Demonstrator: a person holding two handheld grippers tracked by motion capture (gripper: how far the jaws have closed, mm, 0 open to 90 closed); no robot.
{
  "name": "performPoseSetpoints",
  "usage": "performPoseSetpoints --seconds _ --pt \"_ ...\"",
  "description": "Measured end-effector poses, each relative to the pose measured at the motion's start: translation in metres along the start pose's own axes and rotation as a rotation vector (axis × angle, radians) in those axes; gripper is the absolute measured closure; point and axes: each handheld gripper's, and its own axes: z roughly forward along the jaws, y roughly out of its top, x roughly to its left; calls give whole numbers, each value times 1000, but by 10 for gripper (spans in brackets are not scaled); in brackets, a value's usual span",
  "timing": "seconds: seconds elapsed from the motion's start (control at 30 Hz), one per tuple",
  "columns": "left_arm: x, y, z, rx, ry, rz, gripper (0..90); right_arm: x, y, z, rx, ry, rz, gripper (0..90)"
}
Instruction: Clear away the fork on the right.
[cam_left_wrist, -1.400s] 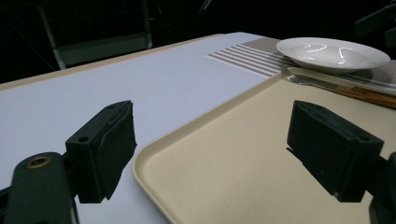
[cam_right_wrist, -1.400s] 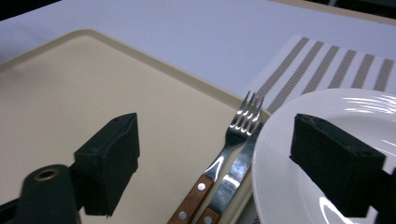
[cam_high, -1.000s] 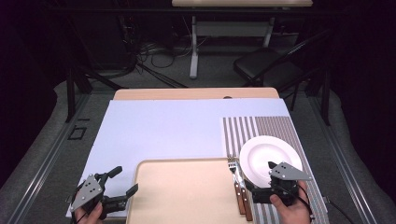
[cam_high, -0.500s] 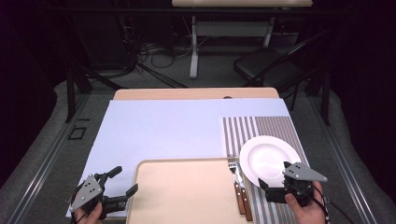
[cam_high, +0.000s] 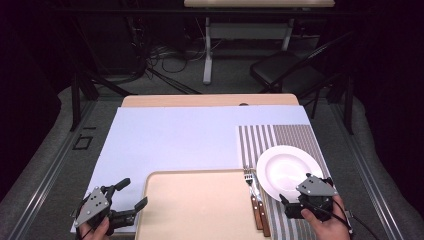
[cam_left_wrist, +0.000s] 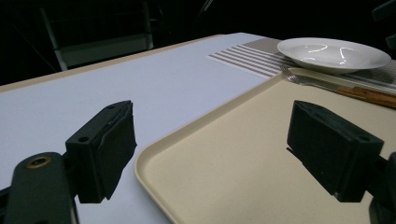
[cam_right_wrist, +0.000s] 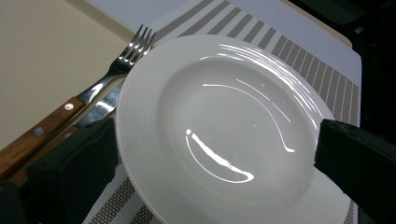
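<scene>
A: What lay at the left?
B: The left gripper (cam_high: 131, 194) hovered with jaws spread wide, empty, over the near-left corner of the beige tray (cam_high: 200, 210).
A: And rightward?
B: A fork (cam_high: 248, 176) and knife (cam_high: 259, 210) lay beside the white plate (cam_high: 287, 170) on the striped placemat (cam_high: 270, 135). The right gripper (cam_high: 286, 206) sat released, jaws flanking the plate's near rim.

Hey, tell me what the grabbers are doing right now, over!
Right gripper open, poised at near rim of white plate. Left gripper open, idle at tray corner. Fork and knife beside plate, not blocking.
</scene>
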Motion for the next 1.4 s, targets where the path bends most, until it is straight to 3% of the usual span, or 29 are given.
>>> performPoseSetpoints --seconds 0.17,0.8,1.4 --pt "0 0 0 1 -1 2 157 2 -4 6 45 -8 -69 0" --pt "0 0 1 2 -6 0 157 8 -17 24 160 -7 -233 0" --pt "0 -1 2 3 -7 -1 158 6 -26 33 188 -77 -275 0"
